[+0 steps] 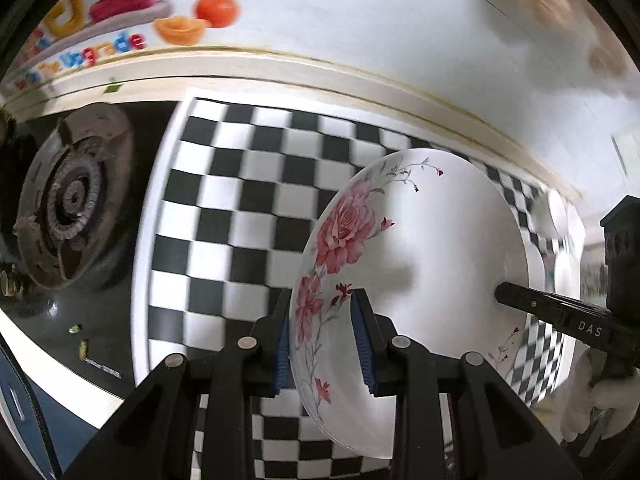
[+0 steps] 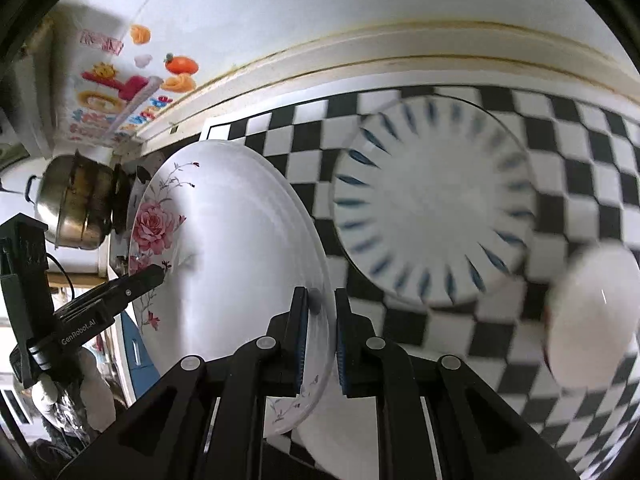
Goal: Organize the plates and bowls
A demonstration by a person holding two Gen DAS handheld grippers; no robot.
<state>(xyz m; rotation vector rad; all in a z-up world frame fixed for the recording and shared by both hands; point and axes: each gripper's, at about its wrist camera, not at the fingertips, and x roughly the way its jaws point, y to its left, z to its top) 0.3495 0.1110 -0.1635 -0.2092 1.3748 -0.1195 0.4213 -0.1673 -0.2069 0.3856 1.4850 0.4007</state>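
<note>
A white plate with pink flowers (image 1: 420, 240) hangs tilted above the checkered cloth (image 1: 240, 208), and further rim lines under its far edge suggest a stack. My left gripper (image 1: 322, 312) is shut on its flowered rim, blue pads on both faces. My right gripper (image 2: 322, 320) is shut on the opposite rim of the same plate (image 2: 232, 240). Each view shows the other gripper's finger on the plate: the right one's finger (image 1: 532, 304) and the left one's finger (image 2: 144, 280). On the cloth lie a blue-dashed plate (image 2: 432, 216) and a white bowl (image 2: 592, 320).
A gas burner (image 1: 72, 200) sits on the black hob left of the cloth. A steel pot (image 2: 76, 208) stands beyond the hob. The white wall with a colourful sticker (image 1: 120, 4) runs along the back. A person's white-gloved hand (image 2: 92, 396) holds the left gripper.
</note>
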